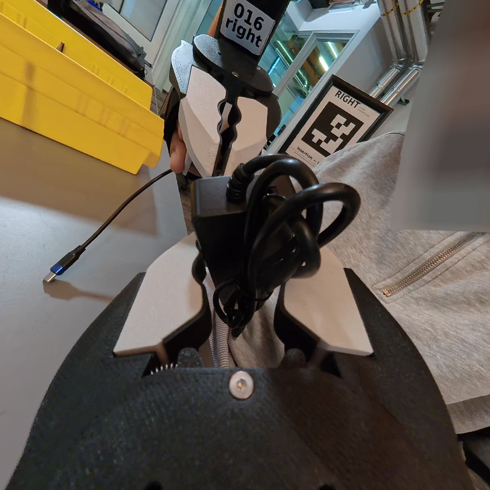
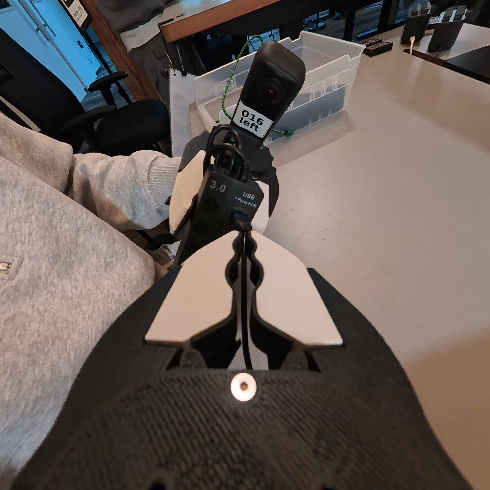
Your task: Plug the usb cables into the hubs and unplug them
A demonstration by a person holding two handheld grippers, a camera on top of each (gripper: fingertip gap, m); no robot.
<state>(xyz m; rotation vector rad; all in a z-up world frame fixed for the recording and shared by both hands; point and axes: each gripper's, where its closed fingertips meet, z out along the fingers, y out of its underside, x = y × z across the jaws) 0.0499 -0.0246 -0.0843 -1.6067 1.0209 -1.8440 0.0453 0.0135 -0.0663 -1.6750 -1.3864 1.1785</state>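
Note:
My left gripper (image 1: 259,254) is shut on a black USB hub (image 1: 220,220) and holds it above the table, with the hub's own thick cable (image 1: 286,233) bundled on top. In the right wrist view the hub (image 2: 228,191) faces me. My right gripper (image 2: 245,236) is shut on a thin black cable (image 2: 245,305) just behind its plug (image 2: 241,220), which sits in the blue port nearest the hub's labelled end. The right gripper (image 1: 221,169) also shows beyond the hub in the left wrist view. The cable's other end, a blue-collared connector (image 1: 57,271), lies on the table.
Stacked yellow bins (image 1: 66,92) stand at the back left of the grey table (image 1: 53,331). A framed sign (image 1: 334,124) stands behind. A clear plastic bin (image 2: 305,79) sits on the table beyond the left gripper. A person in a grey hoodie (image 2: 53,238) is close by.

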